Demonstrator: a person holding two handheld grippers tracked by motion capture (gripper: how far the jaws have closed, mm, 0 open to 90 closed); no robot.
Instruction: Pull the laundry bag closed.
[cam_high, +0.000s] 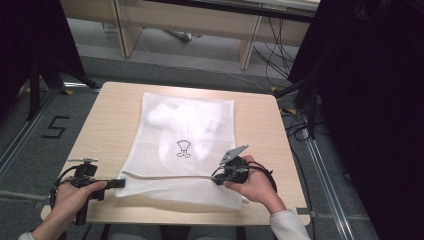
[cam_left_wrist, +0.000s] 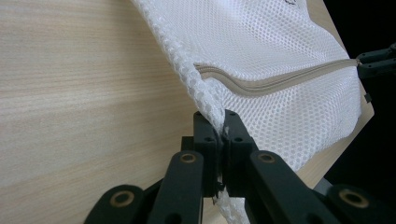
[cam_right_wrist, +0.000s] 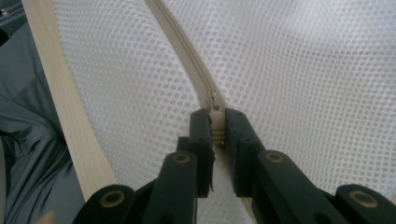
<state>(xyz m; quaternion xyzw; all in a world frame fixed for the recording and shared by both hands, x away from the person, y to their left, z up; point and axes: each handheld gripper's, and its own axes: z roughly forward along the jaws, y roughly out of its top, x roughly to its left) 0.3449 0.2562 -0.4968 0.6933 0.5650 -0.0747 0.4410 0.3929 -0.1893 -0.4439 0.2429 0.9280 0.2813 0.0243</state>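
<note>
A white mesh laundry bag (cam_high: 187, 145) is seen lying flat on the light wooden bench (cam_high: 107, 125), its near edge close to the bench's near edge. Something pale and bunched is held inside it toward the far end, but through the mesh it cannot be made out clearly; a small dark printed figure (cam_high: 183, 148) is seen at the bag's middle, too small to read. A beige zipper (cam_high: 170, 176) is stretched across the near part of the bag from left to right.

The left claw (cam_high: 120, 183) is closed on the bag's near left edge; in the left gripper view the mesh hem (cam_left_wrist: 205, 100) is pinched between the two black jaws and the zipper's left end (cam_left_wrist: 205, 71) sits just beyond them. How deep the fabric runs between the jaws is hidden by the jaws themselves.

The right claw (cam_high: 218, 180) is closed on the zipper's pull (cam_right_wrist: 216, 122), a ribbed beige tab clamped between the jaws in the right gripper view, with the zipper track (cam_right_wrist: 184, 51) running away from it. The right hand (cam_high: 255, 182) covers much of that gripper's body from above. Whether the zipper's teeth are joined or parted cannot be told.
</note>
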